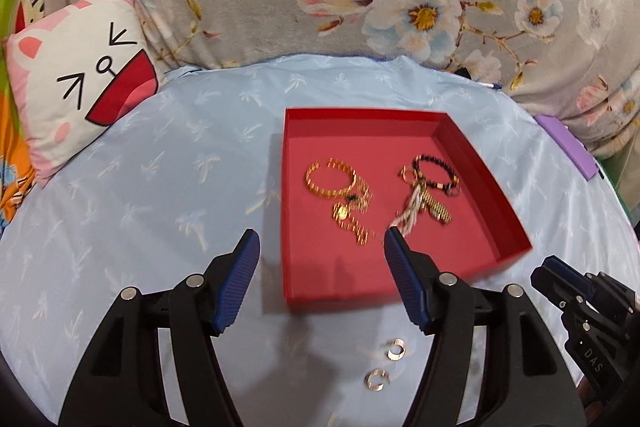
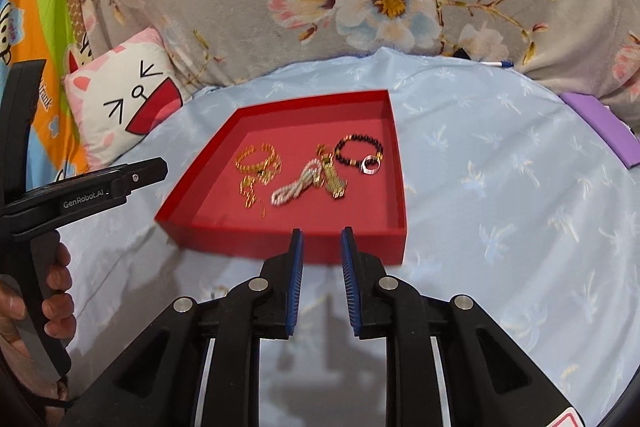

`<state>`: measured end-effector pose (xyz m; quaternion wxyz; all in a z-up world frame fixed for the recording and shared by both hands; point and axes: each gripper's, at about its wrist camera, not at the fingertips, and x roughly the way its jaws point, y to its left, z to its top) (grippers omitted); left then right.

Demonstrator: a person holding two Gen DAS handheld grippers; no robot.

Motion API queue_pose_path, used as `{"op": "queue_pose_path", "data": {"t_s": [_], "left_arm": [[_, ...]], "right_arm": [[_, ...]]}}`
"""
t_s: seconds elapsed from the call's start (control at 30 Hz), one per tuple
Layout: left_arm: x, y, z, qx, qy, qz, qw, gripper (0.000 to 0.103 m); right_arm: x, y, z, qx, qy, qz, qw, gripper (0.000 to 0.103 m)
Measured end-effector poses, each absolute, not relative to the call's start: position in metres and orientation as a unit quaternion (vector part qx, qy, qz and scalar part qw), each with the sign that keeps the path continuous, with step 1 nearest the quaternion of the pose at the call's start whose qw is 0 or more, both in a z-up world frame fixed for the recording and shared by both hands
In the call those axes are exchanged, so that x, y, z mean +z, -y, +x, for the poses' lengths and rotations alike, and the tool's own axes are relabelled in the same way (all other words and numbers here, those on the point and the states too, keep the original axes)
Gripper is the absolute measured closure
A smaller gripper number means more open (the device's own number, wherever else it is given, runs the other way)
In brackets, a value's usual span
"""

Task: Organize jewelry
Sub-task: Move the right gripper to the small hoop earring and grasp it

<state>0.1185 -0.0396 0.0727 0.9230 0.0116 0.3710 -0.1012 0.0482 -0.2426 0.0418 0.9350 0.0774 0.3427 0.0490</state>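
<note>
- Red tray (image 1: 404, 291) sits on the light blue bedsheet (image 1: 160, 187) and already holds a gold bangle (image 1: 330, 177), a gold chain (image 1: 352, 223), a pearl strand (image 2: 296, 187) and a black bead bracelet (image 2: 360, 149).
- Two small gold ear cuffs (image 1: 386, 363) lie loose on the sheet, just outside the tray's near wall.
- Left gripper (image 1: 320, 247): jaws wide apart, nothing between them; cuffs lie below and nearer the camera, between its arms.
- Right gripper (image 2: 322, 231): jaws a narrow gap apart, empty, tips at the tray's near wall.
- Left looks nearer the cuffs; likely next pick.
- Tray wall stands between cuffs and tray floor.
- Cat pillow (image 1: 80, 79), purple block (image 2: 600, 127) and pen (image 2: 496, 63) well apart.
</note>
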Motion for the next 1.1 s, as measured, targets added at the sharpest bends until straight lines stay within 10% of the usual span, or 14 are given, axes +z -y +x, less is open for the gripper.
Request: {"op": "queue_pose_path", "data": {"t_s": [0.4, 1.1], "left_arm": [[0.015, 0.04, 0.057, -0.106, -0.427, 0.037, 0.897, 0.024], [-0.011, 0.014, 0.041, -0.084, -0.461, 0.028, 0.883, 0.024]], "right_arm": [[0.01, 0.215, 0.028, 0.075, -0.384, 0.081, 0.917, 0.05], [-0.02, 0.151, 0.08, 0.123, -0.428, 0.002, 0.896, 0.067]]}}
